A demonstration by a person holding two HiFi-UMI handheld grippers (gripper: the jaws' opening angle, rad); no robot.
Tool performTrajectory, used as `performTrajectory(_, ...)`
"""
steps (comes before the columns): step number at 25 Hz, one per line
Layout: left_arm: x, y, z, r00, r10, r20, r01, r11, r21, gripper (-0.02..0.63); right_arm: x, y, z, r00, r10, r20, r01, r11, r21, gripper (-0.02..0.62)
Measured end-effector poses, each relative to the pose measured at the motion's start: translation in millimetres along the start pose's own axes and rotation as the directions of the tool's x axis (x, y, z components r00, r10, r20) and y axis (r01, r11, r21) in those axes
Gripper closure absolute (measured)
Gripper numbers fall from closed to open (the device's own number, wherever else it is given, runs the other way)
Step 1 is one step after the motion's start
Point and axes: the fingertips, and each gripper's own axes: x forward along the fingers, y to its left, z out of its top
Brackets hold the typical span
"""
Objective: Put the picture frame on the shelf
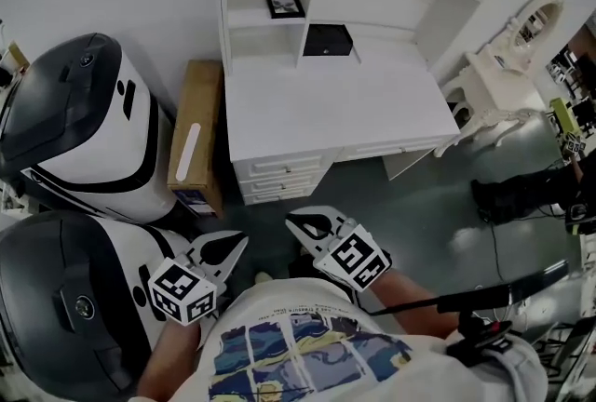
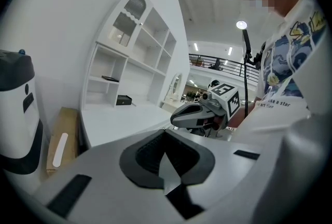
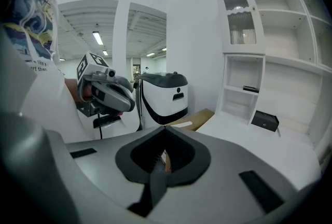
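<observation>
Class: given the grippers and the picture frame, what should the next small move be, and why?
Probably just lower both grippers: the picture frame already lies on a shelf above the white desk; the left gripper and right gripper are shut, empty, well short of it.

picture frame [image 1: 284, 6] on shelf [image 1: 250, 18] | box [image 1: 328, 40] on desk [image 1: 326, 112] | carton [image 1: 196, 135] left of desk

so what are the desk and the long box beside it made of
Desk: probably painted wood or board; even matte white, no grain showing. Box: cardboard by the look; dull plain brown, with a white strip on top.
</observation>
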Motion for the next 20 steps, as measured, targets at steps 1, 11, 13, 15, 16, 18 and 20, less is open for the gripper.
performTrajectory(1,-0.6,1.0,-0.5,1.0,0.007,0.003,-0.007,1.0,-0.001,0.592,1.9,0.1,0.6,1.0,0.006,0.001,-0.006,1.0,-0.005,0.571)
performTrajectory(11,-4.6,3.6,-8.6,1.0,-0.014,-0.016,0.014,1.0,-0.007,0.592,5.8,8.0,-0.1,1.0,-0.002,-0.007,0.002,1.0,0.004,0.571)
performTrajectory(13,-4.7,5.1,-9.0,1.0,-0.015,-0.018,0.015,1.0,-0.007,0.592,7.2,8.2,-0.4,1.0,-0.002,-0.008,0.002,1.0,0.007,0.571)
performTrajectory(15,-4.5,5.9,-8.9,1.0,-0.017,-0.02,0.017,1.0,-0.008,0.592,7.9,8.3,-0.2,1.0,-0.001,-0.009,0.002,1.0,0.008,0.571)
performTrajectory(16,-4.3,6.2,-9.0,1.0,-0.018,-0.02,0.017,1.0,-0.009,0.592,8.3,8.2,-0.1,1.0,-0.001,-0.01,0.001,1.0,0.008,0.571)
performTrajectory(18,-4.0,7.3,-9.3,1.0,-0.019,-0.021,0.018,1.0,-0.01,0.592,9.7,7.5,0.0,1.0,-0.001,-0.012,0.001,1.0,0.009,0.571)
performTrajectory(20,-4.3,8.9,-9.4,1.0,-0.018,-0.021,0.018,1.0,-0.012,0.592,11.6,7.2,1.1,1.0,0.0,-0.01,0.0,1.0,0.008,0.571)
